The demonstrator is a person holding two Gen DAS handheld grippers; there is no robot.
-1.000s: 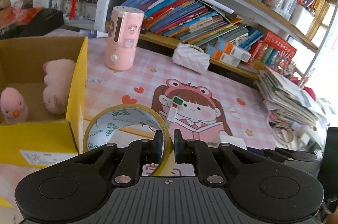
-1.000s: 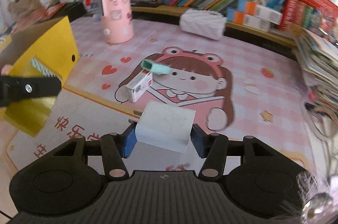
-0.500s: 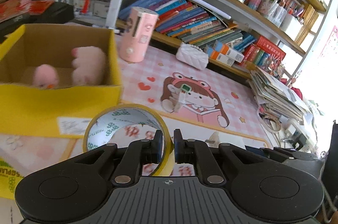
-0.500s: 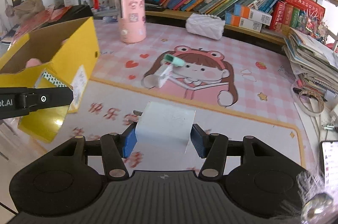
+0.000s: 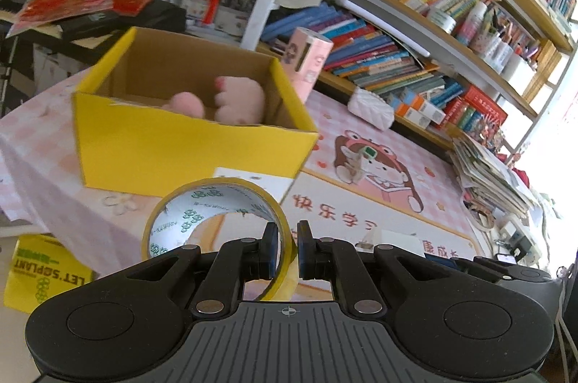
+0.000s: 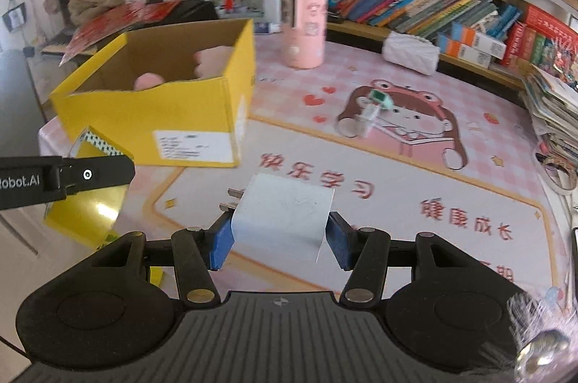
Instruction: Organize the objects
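The left gripper [image 5: 288, 247] is pressed together on the wall of a roll of tape [image 5: 216, 220], one finger inside the ring and one outside, so the roll hangs upright in front of it; pinching the thin band is probably the only sure way to carry a hollow ring. The right gripper [image 6: 278, 240] pinches a white plug adapter [image 6: 285, 215] by its two flat sides, with the metal prongs [image 6: 231, 198] pointing away to the left, which leaves the blue pads [image 6: 221, 244] on broad plain faces.

Both things hang in the air on the near side of the yellow box [image 5: 180, 144], short of its front wall and not yet over the opening. The box stands open at the top, and two pink plush toys [image 5: 220, 101] already lie inside against its far wall, so it looks like the collecting place for loose items. The tape roll hangs just in front of the box's near wall; the adapter hangs to the box's right, above the pink mat [image 6: 397, 173].

Well to the right of the box, a small white and green gadget [image 6: 372, 108] lies on the mat, apparently not yet gathered. A pink cylinder [image 6: 305, 25] stands just behind the box's right corner.
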